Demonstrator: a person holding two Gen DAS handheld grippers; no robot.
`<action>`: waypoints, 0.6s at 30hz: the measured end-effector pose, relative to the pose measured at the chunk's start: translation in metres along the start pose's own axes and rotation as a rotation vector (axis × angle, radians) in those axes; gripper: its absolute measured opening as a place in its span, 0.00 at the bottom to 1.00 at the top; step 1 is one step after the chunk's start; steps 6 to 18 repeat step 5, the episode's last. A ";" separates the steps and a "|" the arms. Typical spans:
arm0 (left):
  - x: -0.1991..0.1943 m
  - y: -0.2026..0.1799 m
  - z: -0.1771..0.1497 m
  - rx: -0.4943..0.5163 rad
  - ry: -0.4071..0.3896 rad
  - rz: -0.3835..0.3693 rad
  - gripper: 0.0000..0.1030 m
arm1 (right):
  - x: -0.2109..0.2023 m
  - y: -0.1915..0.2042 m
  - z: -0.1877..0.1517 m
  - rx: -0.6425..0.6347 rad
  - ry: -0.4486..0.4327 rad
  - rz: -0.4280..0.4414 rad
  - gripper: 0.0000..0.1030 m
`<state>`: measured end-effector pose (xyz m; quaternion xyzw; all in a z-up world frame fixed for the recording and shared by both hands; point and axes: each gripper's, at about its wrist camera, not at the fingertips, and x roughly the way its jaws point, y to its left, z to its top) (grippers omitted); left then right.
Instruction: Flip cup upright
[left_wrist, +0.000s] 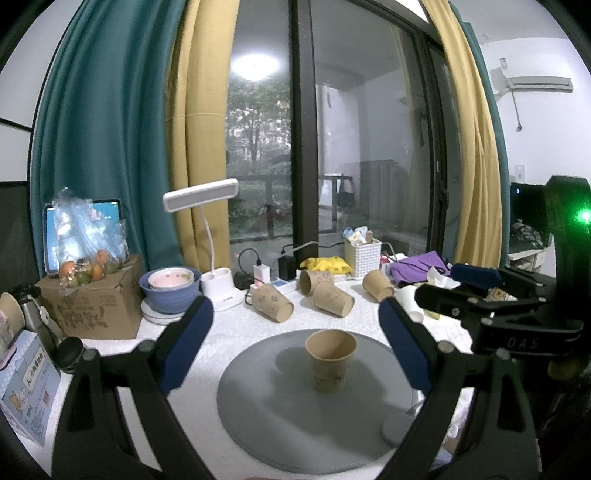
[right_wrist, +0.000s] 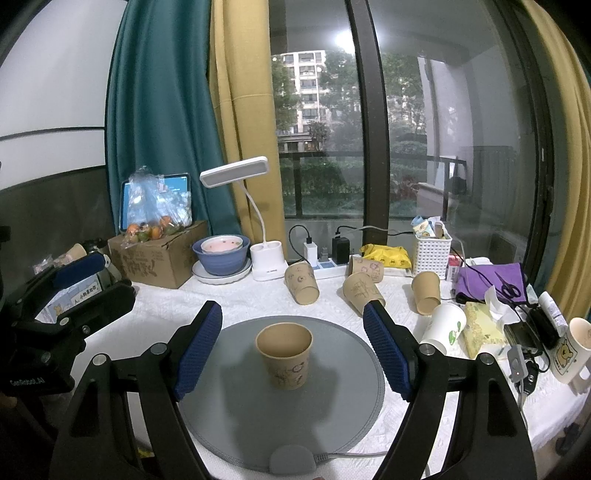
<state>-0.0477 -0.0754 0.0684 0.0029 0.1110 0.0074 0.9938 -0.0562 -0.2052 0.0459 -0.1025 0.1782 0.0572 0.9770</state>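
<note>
A brown paper cup (left_wrist: 330, 360) stands upright, mouth up, on the round grey mat (left_wrist: 258, 413); it shows in the right wrist view too (right_wrist: 285, 354) on the mat (right_wrist: 240, 406). My left gripper (left_wrist: 295, 317) is open and empty, jaws wide apart above and behind the cup. My right gripper (right_wrist: 293, 319) is open and empty, its blue pads either side of the cup without touching. The right gripper shows at the right of the left wrist view (left_wrist: 480, 291); the left gripper shows at the left of the right wrist view (right_wrist: 85, 280).
Several brown cups lie on their sides behind the mat (right_wrist: 302, 282) (right_wrist: 364, 293) (right_wrist: 426, 291). A white cup (right_wrist: 443, 326), tissue box (right_wrist: 482, 328), mug (right_wrist: 570, 349), white basket (right_wrist: 432, 251), desk lamp (right_wrist: 266, 254), blue bowl (right_wrist: 221, 254) and cardboard box (right_wrist: 159, 254) surround them.
</note>
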 end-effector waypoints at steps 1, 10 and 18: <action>0.000 0.002 0.000 0.001 0.000 -0.001 0.89 | 0.000 0.000 0.000 0.000 0.000 0.000 0.79; -0.005 0.006 0.000 -0.040 -0.052 -0.035 0.89 | -0.001 0.003 -0.002 0.008 0.001 0.016 0.79; -0.005 0.006 0.000 -0.040 -0.052 -0.035 0.89 | -0.001 0.003 -0.002 0.008 0.001 0.016 0.79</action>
